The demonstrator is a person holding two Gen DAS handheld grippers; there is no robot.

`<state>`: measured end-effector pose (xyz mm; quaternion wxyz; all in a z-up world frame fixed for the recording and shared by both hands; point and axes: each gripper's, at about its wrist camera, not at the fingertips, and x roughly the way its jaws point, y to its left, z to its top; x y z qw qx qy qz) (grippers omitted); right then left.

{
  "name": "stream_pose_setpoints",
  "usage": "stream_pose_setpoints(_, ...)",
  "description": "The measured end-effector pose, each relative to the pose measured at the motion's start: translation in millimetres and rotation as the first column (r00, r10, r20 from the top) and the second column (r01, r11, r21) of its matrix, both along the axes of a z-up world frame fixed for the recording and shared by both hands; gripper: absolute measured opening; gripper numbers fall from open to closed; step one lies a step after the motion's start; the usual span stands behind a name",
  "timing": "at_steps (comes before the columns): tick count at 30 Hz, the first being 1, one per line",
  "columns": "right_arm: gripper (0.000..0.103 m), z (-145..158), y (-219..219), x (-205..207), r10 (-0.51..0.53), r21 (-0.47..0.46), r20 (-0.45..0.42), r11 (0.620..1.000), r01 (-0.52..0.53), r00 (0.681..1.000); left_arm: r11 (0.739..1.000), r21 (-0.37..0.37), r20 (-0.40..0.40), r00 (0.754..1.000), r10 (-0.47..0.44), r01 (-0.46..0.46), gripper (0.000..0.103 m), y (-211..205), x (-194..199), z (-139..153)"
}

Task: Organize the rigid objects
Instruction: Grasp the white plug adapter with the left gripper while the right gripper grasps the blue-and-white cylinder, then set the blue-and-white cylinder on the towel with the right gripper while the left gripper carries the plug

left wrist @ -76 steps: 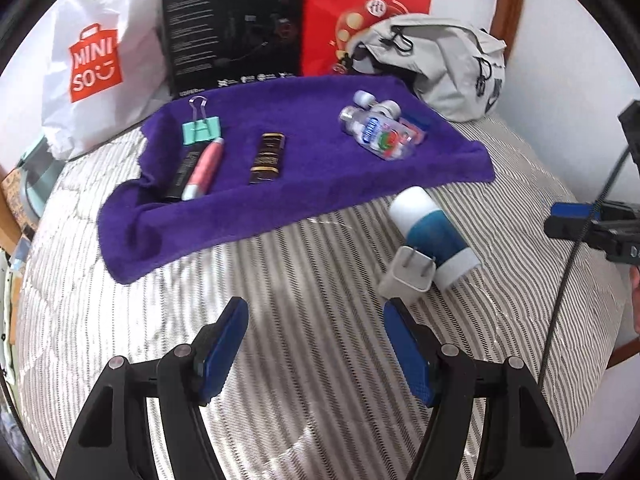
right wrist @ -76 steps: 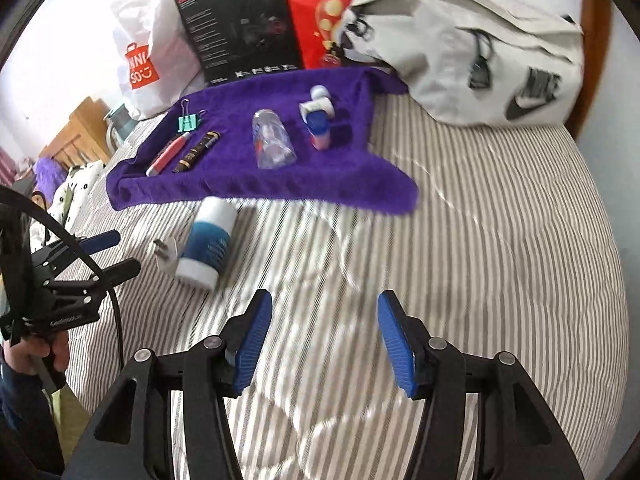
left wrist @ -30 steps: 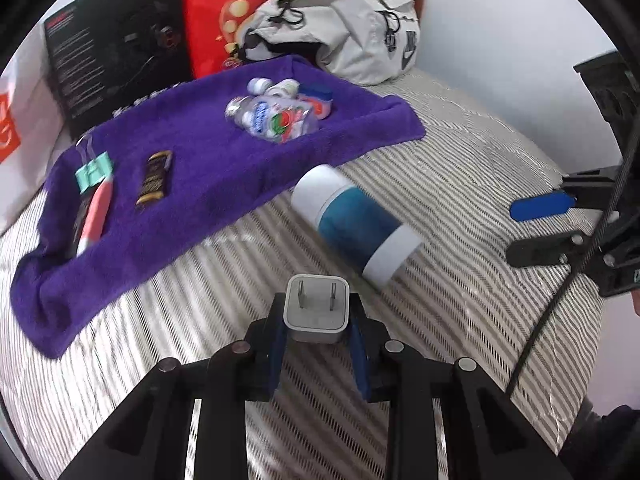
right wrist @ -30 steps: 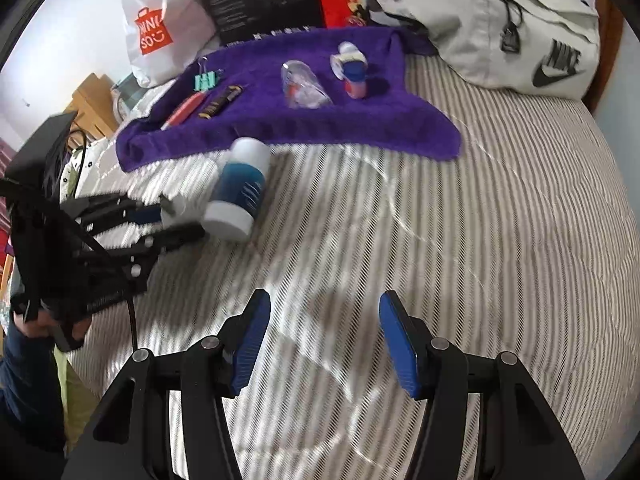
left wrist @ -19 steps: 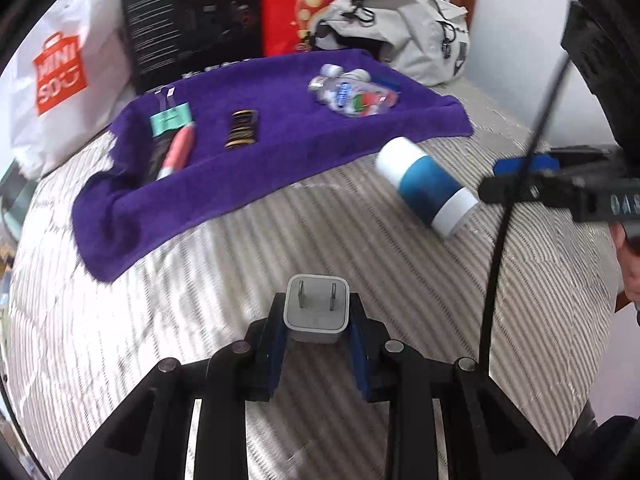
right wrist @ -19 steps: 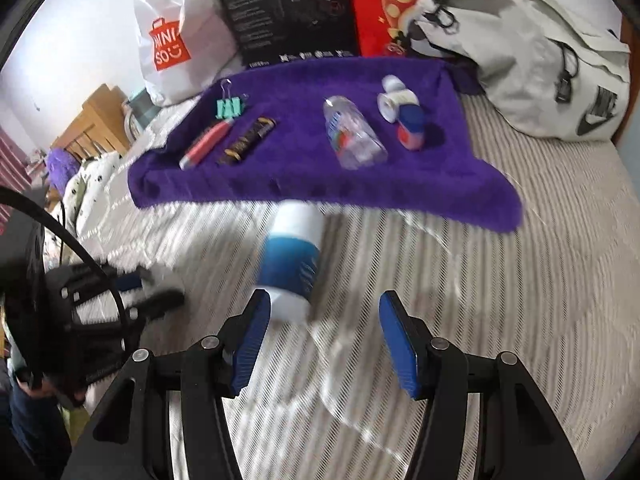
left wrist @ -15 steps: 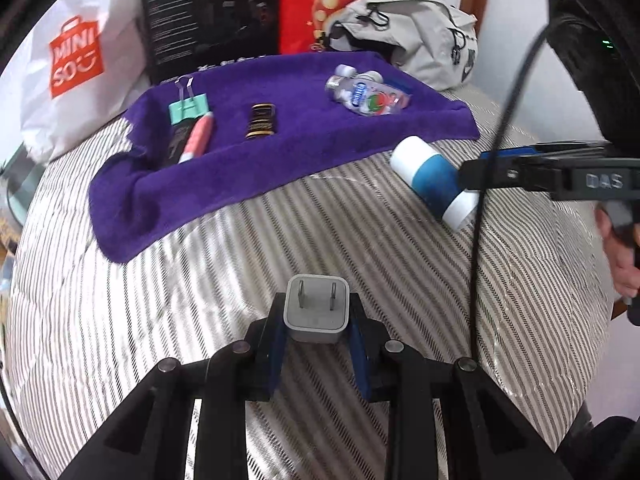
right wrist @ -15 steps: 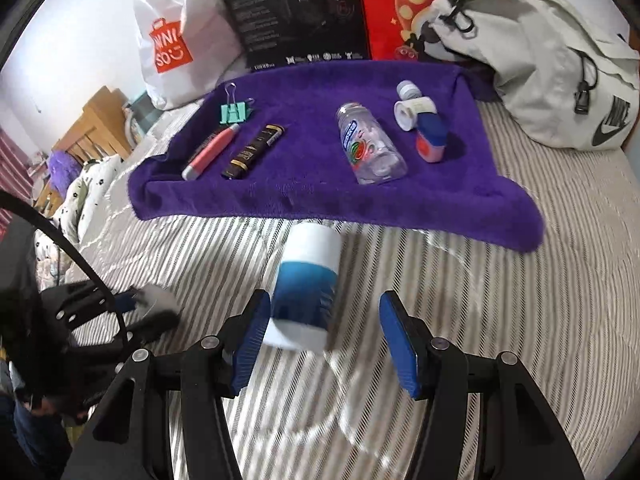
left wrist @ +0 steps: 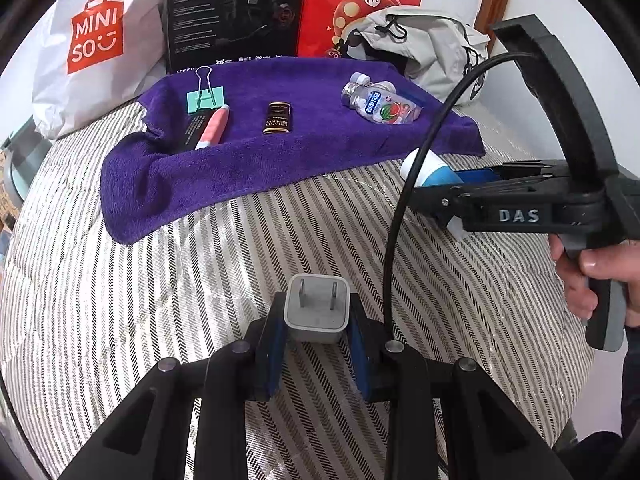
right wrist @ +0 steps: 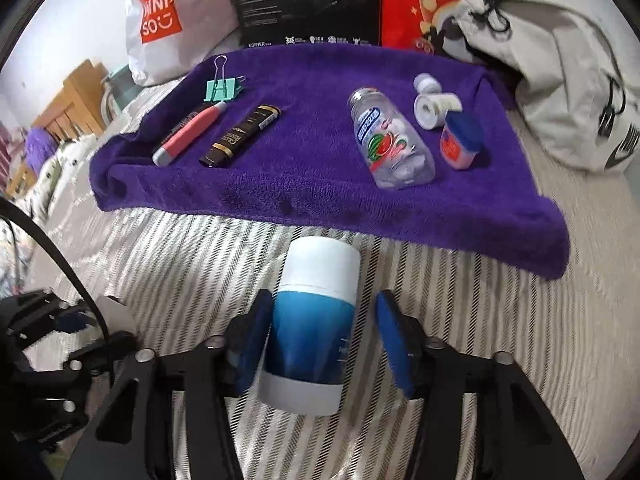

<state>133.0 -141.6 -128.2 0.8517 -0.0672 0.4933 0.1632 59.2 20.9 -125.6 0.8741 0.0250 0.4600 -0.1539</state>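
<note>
Left gripper (left wrist: 316, 332): clamped on white plug adapter (left wrist: 317, 308), prongs pointing forward, lower centre of left view, above striped bedcover (left wrist: 160, 300).
Right gripper (right wrist: 320, 344): spread wide, blue pads either side of blue-and-white canister (right wrist: 312, 328); left pad close against canister wall, right pad apart; no grip shown.
Canister: lying on bedcover, white cap toward purple towel (right wrist: 320, 184), lower centre of right view.
Towel contents, left part: teal binder clip (right wrist: 222, 89), pink pen (right wrist: 186, 136), dark tube (right wrist: 240, 136).
Towel contents, right part: clear bottle with watermelon label (right wrist: 388, 140), small white bottle (right wrist: 434, 106), second white cap (right wrist: 426, 82) behind, blue-lidded jar (right wrist: 460, 140).
Surroundings, top of frames: white shopping bag (left wrist: 96, 40), black box (left wrist: 236, 12), red bag (left wrist: 360, 0), grey backpack (right wrist: 560, 80).
Obstruction: in left view, right gripper body and black cable (left wrist: 404, 200) cross in front of canister, hiding most of it; person's hand (left wrist: 600, 276) on handle at right edge.
Change from half a second ago: canister now between right pads rather than ahead of them; adapter hold unchanged.
</note>
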Motion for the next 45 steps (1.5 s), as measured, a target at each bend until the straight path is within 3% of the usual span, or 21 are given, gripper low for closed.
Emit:
stream_pose_setpoints(2, 0.041, -0.4, -0.8, -3.0, 0.018, -0.026, 0.015, 1.0, -0.017, 1.0, 1.0, 0.017, -0.002, 1.0, -0.005, 0.005, 0.027, -2.3, 0.5, 0.3)
stream_pose_setpoints(5, 0.037, 1.0, -8.4, -7.1, 0.056, -0.041, 0.001, 0.998, -0.056, 0.998, 1.0, 0.03, 0.0, 1.0, -0.005, 0.005, 0.027, -4.1, 0.5, 0.1)
stream_pose_setpoints(14, 0.037, 1.6, -51.5, -37.7, 0.094, -0.096, -0.051, 0.991, -0.098, 0.994, 0.999, 0.03, 0.007, 1.0, 0.01, -0.011, 0.027, -4.7, 0.1, 0.2)
stream_pose_setpoints(27, 0.039, -0.5, -62.4, -43.2, 0.052, -0.05, -0.012, 0.997, -0.053, 0.999, 0.997, 0.06, 0.015, 0.999, 0.038, -0.039, 0.027, -9.1, -1.2, 0.1)
stream_pose_setpoints(33, 0.037, 0.5, -61.9, -40.4, 0.07, -0.051, -0.029, 0.996, -0.071, 0.997, 0.996, 0.063, 0.011, 0.998, 0.061, -0.061, 0.027, -10.3, -0.4, 0.1)
stream_pose_setpoints(45, 0.036, 15.6, -75.7, -42.8, 0.111, 0.031, -0.031, 0.993, -0.11, 0.993, 0.995, 0.027, -0.007, 0.996, 0.094, -0.094, 0.027, -2.1, 4.6, 11.2)
